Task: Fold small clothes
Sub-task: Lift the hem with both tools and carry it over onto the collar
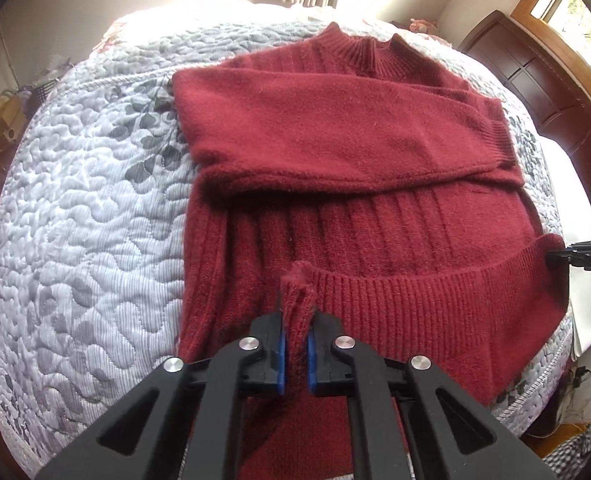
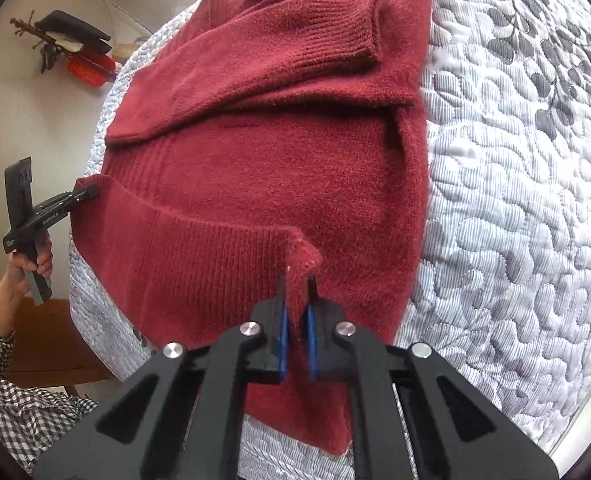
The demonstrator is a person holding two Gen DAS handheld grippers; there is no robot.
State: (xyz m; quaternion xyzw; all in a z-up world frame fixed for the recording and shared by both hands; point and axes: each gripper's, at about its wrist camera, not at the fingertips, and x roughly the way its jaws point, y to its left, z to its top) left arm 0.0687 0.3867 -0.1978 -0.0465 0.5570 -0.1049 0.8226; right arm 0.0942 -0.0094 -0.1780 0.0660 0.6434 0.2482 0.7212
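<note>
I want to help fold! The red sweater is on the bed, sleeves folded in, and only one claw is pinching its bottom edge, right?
Not quite: both claws pinch it. The left claw grips one corner of the red sweater's bottom edge and the right claw the other; the right wrist view shows both. The rest is right.

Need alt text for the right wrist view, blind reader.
The right gripper pinches the ribbed hem of a dark red sweater that lies on a grey-and-white quilted bed, sleeves folded across its chest. At far left, the left gripper, held by a hand, grips the hem's other corner.
</note>
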